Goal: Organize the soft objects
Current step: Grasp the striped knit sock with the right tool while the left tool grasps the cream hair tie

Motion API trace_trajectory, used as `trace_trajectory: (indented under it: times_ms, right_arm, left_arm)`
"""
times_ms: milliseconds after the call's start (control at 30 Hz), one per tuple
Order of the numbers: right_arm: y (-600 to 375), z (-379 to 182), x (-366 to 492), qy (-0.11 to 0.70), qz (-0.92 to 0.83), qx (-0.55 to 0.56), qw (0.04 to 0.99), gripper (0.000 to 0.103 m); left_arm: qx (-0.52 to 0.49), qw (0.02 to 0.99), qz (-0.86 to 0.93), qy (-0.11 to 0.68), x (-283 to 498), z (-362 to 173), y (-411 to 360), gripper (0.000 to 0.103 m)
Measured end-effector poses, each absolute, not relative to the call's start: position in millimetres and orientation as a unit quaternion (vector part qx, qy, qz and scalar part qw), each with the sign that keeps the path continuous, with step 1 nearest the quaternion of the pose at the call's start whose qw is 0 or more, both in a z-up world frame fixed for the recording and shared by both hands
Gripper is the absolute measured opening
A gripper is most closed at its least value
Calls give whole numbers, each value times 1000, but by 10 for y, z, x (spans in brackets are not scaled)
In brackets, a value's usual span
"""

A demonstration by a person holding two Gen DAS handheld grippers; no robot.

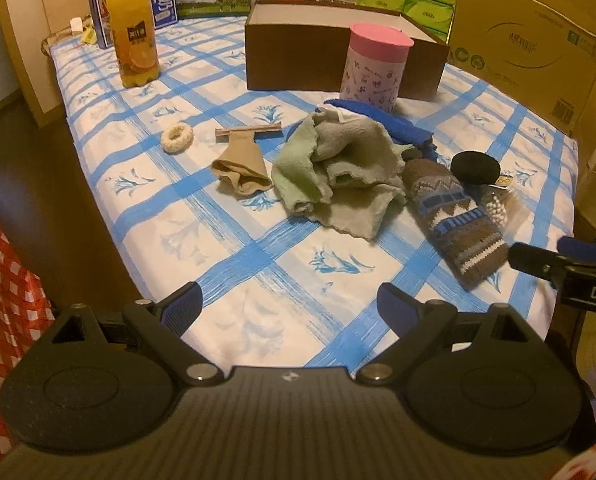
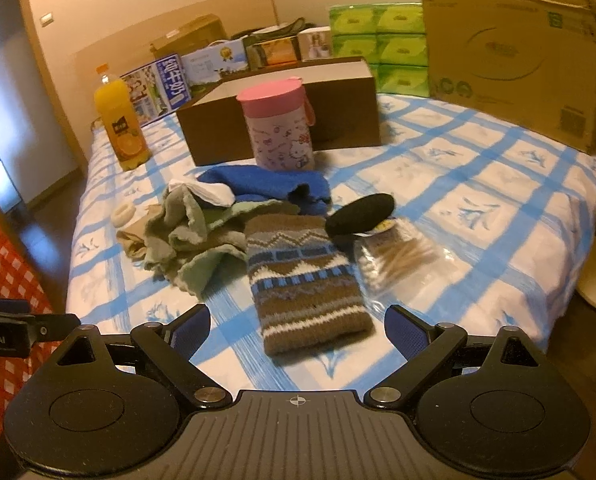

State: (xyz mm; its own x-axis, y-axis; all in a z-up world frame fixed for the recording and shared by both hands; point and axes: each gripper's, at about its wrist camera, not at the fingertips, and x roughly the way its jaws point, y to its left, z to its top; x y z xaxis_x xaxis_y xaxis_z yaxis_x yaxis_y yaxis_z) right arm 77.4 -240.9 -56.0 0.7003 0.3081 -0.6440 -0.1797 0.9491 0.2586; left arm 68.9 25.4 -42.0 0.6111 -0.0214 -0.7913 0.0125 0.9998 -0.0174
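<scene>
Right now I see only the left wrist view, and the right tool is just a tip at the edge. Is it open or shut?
Observer: Open. The right tool holds nothing, and the cuff end of the knit sock lies just ahead of it.
Operator: Behind that sock I see only some white tips. What are they?
Observer: Cotton swabs with wooden sticks, in a clear bag lying along the sock's right side.
Operator: Is anything white on the cloth pile?
Observer: Yes, a white cloth lies on the pile, between the green cloth and the blue towel.
</scene>
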Motion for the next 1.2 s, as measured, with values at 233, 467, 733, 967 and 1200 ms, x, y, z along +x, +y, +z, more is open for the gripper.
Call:
trace_trajectory:
  times_ms: [233,467,733,967,1200]
  right_arm:
    - [-2269,-718,1046,369,156,70,913,94]
    - [-2096,-946,1393,382,162,32,909,83]
    - [-1940,-1157,1671,390,148,-8,909,77]
    - [-1840,-1236,1674,373,145,-51,915,25]
    - [-1838,-1125,1579,353,159,-49,921,11]
  left_arm:
    - [-16,891,-6,453,904,-592,320,93]
    - [-26,886,-2,462,1074,-731,379,93]
    - [-41,883,10,467,1194,-824,445,93]
    - [-41,882,11,469,1205,-856,452,93]
    - [-30,890,-5,455,1146,-809,408,89]
